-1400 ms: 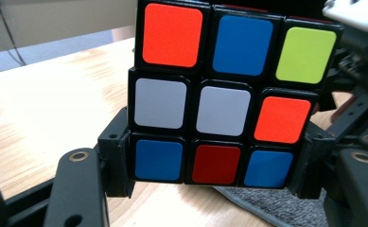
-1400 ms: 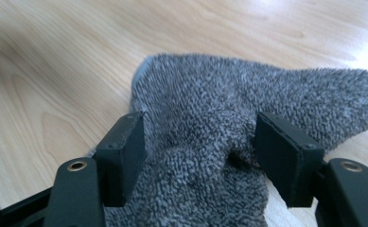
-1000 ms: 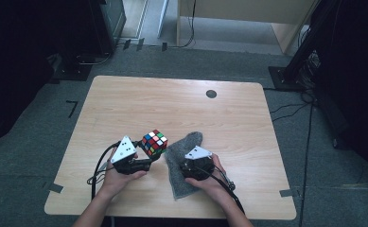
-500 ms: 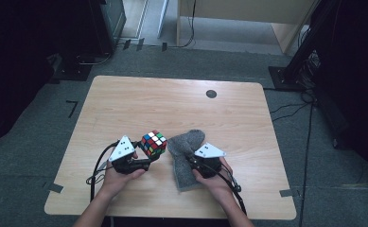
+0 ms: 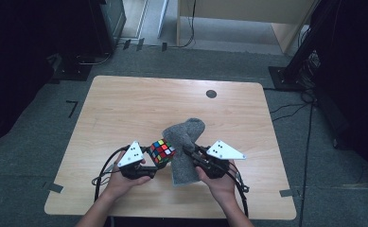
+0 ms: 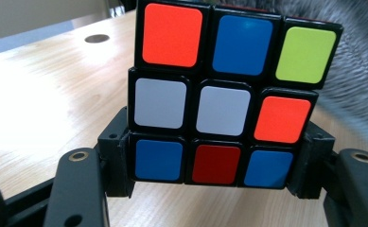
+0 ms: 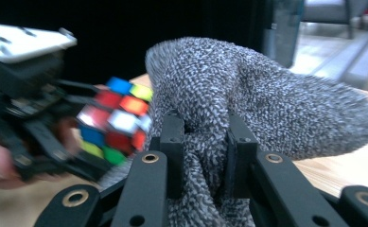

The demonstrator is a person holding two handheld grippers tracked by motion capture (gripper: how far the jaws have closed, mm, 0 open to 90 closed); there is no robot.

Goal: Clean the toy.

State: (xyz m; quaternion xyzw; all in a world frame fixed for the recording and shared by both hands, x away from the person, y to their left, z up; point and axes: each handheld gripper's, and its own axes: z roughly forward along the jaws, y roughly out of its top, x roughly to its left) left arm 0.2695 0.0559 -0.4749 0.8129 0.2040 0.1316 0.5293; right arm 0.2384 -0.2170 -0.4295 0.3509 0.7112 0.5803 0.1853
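Observation:
A scrambled colour cube [image 5: 162,152] [image 6: 224,90] is held just above the wooden table [image 5: 139,109], with my left gripper [image 5: 149,161] [image 6: 217,165] shut on its two sides. A grey knitted cloth [image 5: 184,142] [image 7: 248,90] lies bunched right of the cube, touching it. My right gripper [image 5: 190,155] [image 7: 205,142] is shut on a fold of that cloth and lifts its near part off the table. In the right gripper view the cube [image 7: 118,118] and the left gripper [image 7: 35,109] sit at the left.
A small dark round hole [image 5: 211,93] marks the far part of the table. Cables trail from both grippers to the near edge. Dark furniture and a stand base [image 5: 290,75] ring the table on the grey floor.
My right gripper has moved right and forward, pulling the grey cloth up and bunching it taller beside the cube. The left gripper and cube have barely moved.

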